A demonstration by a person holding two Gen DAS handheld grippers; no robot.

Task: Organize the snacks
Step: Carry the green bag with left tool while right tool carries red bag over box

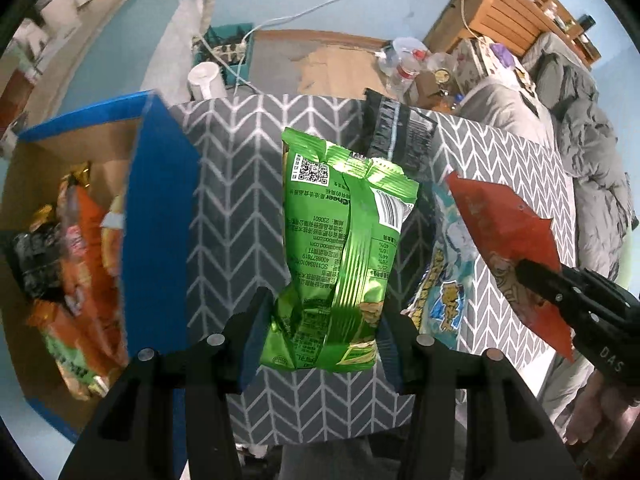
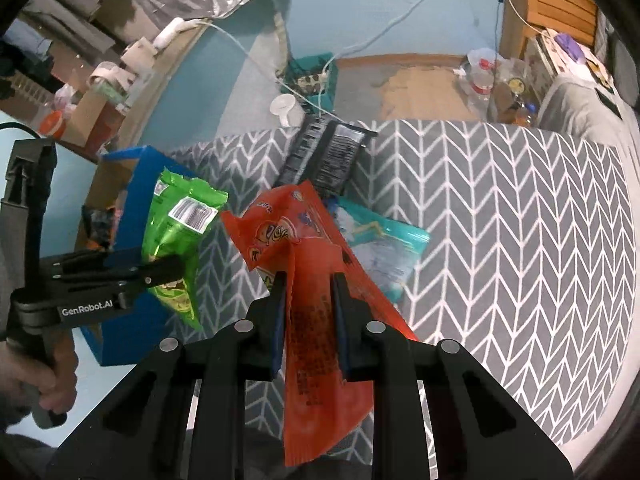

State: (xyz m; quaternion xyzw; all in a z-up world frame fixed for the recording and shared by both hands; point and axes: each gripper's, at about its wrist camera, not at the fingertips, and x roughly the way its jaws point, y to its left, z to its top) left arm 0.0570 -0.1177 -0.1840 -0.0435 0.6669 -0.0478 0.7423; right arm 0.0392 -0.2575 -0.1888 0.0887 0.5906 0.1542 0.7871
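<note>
A grey chevron cloth (image 2: 520, 220) fills the centre and right of both views. Behind it, upper centre, a white cup (image 2: 287, 109) stands just beside a teal basket (image 2: 316, 76) with white cables (image 1: 256, 30) running to it. Clear bottles (image 1: 406, 66) cluster at upper right near a wooden shelf (image 1: 508, 16). A grey quilt (image 1: 580, 140) lies along the right edge.
</note>
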